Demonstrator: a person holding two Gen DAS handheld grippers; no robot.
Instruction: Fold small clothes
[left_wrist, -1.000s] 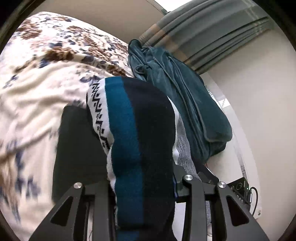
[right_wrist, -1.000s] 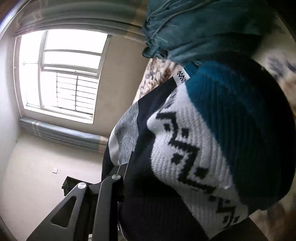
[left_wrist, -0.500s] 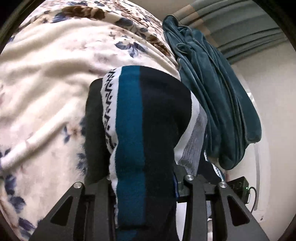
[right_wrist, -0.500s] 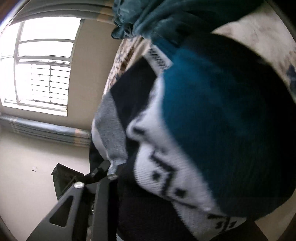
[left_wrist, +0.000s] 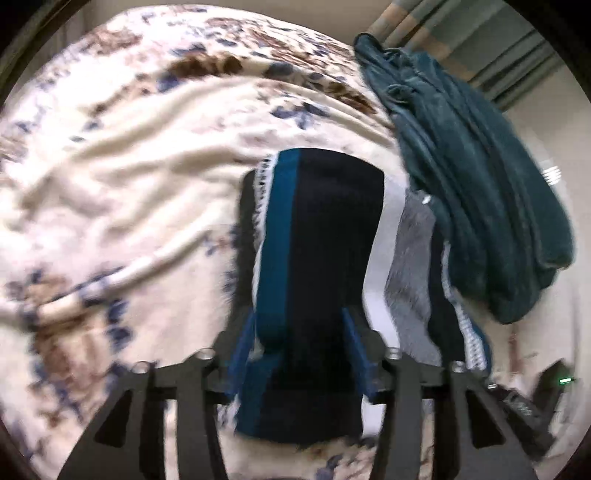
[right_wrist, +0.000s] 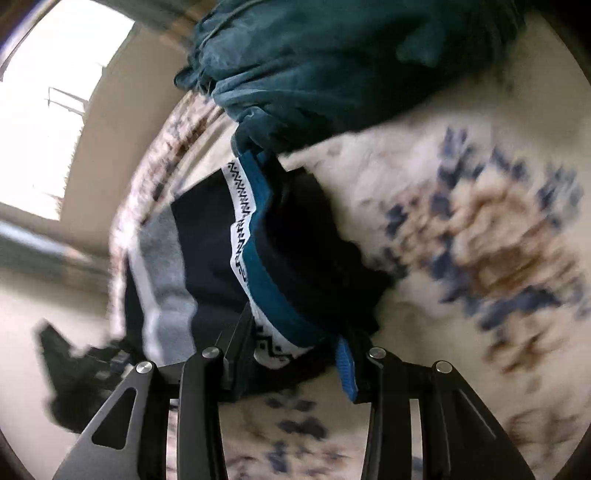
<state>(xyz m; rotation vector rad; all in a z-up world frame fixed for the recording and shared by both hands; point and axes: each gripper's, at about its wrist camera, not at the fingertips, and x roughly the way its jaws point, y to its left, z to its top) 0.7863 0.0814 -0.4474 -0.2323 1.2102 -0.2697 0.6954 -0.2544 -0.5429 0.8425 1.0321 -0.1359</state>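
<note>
A small knitted garment (left_wrist: 325, 251) with navy, teal, white zigzag and grey bands lies folded on the floral blanket (left_wrist: 129, 184). My left gripper (left_wrist: 299, 332) has its jaws spread wide, one blue pad on each side of the garment's near end. In the right wrist view the same garment (right_wrist: 258, 251) lies between the pads of my right gripper (right_wrist: 291, 347), whose jaws are also apart. Whether the cloth is still pinched is unclear in both views.
A dark teal plush garment (left_wrist: 480, 192) lies bunched beside the knit at the bed's edge, and it also shows in the right wrist view (right_wrist: 332, 62). A window (right_wrist: 48, 92) and a curtain (left_wrist: 480, 48) are beyond. A dark device (left_wrist: 546, 391) sits off the bed.
Both grippers have opened and drawn back from the knit garment. It was draped over them close to the cameras; now it lies lower, on the blanket. Both views are blurred by motion.
</note>
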